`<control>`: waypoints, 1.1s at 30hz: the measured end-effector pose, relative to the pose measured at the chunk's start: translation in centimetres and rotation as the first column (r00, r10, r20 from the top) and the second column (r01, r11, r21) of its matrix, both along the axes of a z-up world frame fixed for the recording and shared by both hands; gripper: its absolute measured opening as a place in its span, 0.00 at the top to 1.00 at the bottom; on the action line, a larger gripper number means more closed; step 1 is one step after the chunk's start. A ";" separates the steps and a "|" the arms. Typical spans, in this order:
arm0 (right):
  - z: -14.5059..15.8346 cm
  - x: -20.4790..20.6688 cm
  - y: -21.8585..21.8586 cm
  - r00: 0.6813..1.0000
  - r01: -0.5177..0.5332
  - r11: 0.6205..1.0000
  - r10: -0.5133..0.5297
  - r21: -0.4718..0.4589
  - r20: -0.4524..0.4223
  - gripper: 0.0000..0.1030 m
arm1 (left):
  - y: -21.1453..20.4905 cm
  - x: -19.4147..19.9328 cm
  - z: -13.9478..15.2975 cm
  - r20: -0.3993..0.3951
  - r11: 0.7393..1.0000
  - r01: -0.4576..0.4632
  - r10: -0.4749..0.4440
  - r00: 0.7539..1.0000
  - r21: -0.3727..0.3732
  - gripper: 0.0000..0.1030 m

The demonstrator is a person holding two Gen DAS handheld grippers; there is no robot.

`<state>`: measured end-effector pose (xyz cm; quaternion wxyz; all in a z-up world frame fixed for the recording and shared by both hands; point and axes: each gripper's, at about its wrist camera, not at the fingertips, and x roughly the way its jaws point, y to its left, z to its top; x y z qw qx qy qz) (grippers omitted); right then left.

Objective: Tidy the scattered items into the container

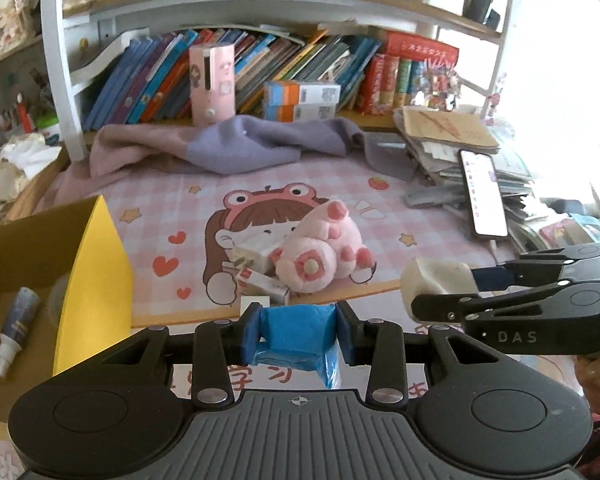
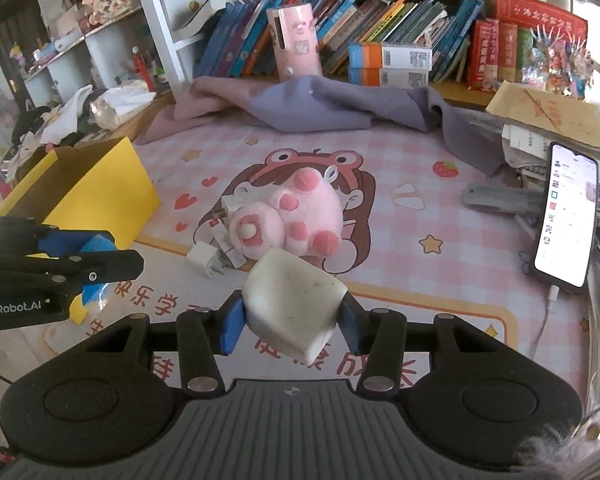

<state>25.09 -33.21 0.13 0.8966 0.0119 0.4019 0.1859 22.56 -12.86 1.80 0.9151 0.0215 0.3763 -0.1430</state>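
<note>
Left hand-held gripper (image 1: 298, 330), left wrist view: clenched on a blue packet (image 1: 296, 334), held above the desk's (image 1: 400, 216) near edge. Yellow box (image 1: 96, 280) to the left of the plush, open, with a tube (image 1: 16, 330) lying inside. Pink plush (image 1: 320, 250) at desk centre, small cartons (image 1: 262, 280) touching its left side. Right hand-held gripper (image 1: 440, 288) to the right of the plush, grasping a white block (image 1: 436, 278).

Right hand-held gripper (image 2: 292, 316), right wrist view: clenched on the white block (image 2: 296, 300), tilted, just in front of the plush (image 2: 296, 212). White plug (image 2: 206, 258) near the plush's left. Box (image 2: 96, 188) further left. Left hand-held gripper (image 2: 96, 258) in front of the box, holding the packet (image 2: 96, 246). Phone (image 2: 566, 216) propped well right of the plush.
</note>
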 end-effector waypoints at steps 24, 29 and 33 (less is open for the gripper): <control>2.2 -13.1 10.0 0.990 0.122 0.990 -0.117 -0.070 0.080 0.58 | 10.3 -11.7 0.5 0.048 0.990 0.117 -0.113 0.992 -0.079 0.64; 1.8 -16.8 12.7 0.988 0.138 0.988 -0.132 -0.070 0.075 0.58 | 12.7 -14.5 0.3 0.052 0.986 0.142 -0.137 0.989 -0.085 0.64; 1.4 -19.0 14.4 0.986 0.158 0.986 -0.154 -0.056 0.064 0.58 | 14.4 -16.3 0.0 0.043 0.985 0.152 -0.149 0.988 -0.083 0.64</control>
